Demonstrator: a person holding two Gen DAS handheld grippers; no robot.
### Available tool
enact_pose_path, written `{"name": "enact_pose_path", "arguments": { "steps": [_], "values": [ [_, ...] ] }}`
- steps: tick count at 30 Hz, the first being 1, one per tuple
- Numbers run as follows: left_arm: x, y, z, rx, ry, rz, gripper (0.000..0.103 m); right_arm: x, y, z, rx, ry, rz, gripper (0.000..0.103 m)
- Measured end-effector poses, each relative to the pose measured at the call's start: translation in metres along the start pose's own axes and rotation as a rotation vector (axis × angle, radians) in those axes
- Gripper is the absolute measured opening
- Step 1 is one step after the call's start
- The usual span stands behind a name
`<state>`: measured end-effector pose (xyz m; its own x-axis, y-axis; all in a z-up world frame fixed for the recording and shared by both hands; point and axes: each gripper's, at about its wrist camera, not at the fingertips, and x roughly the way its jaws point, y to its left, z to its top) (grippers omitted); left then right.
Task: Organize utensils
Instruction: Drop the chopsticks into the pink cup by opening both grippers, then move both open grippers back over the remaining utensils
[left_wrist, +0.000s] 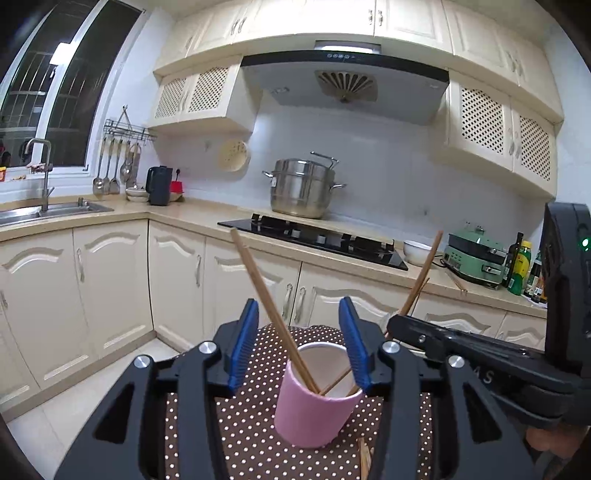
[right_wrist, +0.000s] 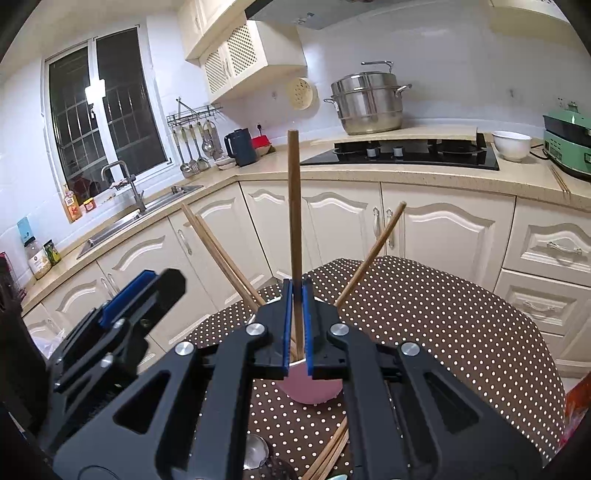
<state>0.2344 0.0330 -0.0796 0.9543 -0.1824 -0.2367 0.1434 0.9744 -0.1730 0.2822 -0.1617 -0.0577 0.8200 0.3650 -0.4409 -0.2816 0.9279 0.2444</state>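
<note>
A pink cup (left_wrist: 314, 410) stands on the brown dotted table (right_wrist: 443, 314). It holds wooden chopsticks (left_wrist: 258, 284) that lean left and another chopstick (right_wrist: 373, 251) that leans right. My left gripper (left_wrist: 298, 306) is open just above the cup; a left-leaning chopstick crosses between its blue pads, and neither pad presses on it. My right gripper (right_wrist: 296, 284) is shut on one upright chopstick (right_wrist: 294, 221) over the cup (right_wrist: 310, 387), with its lower end down in the cup's mouth. The right gripper (left_wrist: 393, 323) reaches in from the right in the left wrist view. The left gripper (right_wrist: 155, 282) shows at the left.
Loose chopsticks (right_wrist: 328, 458) and a metal spoon (right_wrist: 256, 450) lie on the table near me. Behind is a counter with a black hob (right_wrist: 402, 155), a steel pot (right_wrist: 369, 103), a white bowl (right_wrist: 511, 146), a green appliance (right_wrist: 569, 144) and a sink (right_wrist: 147, 214).
</note>
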Motion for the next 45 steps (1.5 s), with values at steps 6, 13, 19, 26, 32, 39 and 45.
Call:
{"name": "enact_pose_path", "arguments": {
  "steps": [6, 13, 19, 26, 32, 39, 45],
  "values": [
    [-0.008, 0.007, 0.000, 0.002, 0.034, 0.011, 0.047, -0.009, 0.002, -0.005, 0.000, -0.024, -0.024, 0.050],
    [-0.018, 0.009, 0.000, 0.012, 0.100, 0.034, 0.056, -0.027, 0.002, -0.006, 0.009, -0.031, -0.028, 0.053],
    [-0.019, 0.012, -0.005, 0.037, 0.264, -0.007, 0.060, -0.049, -0.008, -0.013, 0.009, -0.016, -0.042, 0.055],
    [0.012, 0.023, -0.041, 0.023, 0.642, -0.025, 0.061, -0.056, -0.027, -0.039, -0.046, 0.127, -0.068, 0.058],
    [0.022, 0.023, -0.084, 0.033, 0.863, -0.032, 0.060, -0.043, -0.049, -0.072, -0.063, 0.330, -0.084, 0.058],
    [0.024, 0.010, -0.120, 0.089, 0.965, -0.027, 0.047, -0.029, -0.058, -0.099, -0.040, 0.512, -0.050, 0.058],
    [0.026, -0.001, -0.127, 0.159, 0.930, 0.036, 0.023, -0.019, -0.058, -0.110, -0.037, 0.628, -0.029, 0.058]
  ]
}}
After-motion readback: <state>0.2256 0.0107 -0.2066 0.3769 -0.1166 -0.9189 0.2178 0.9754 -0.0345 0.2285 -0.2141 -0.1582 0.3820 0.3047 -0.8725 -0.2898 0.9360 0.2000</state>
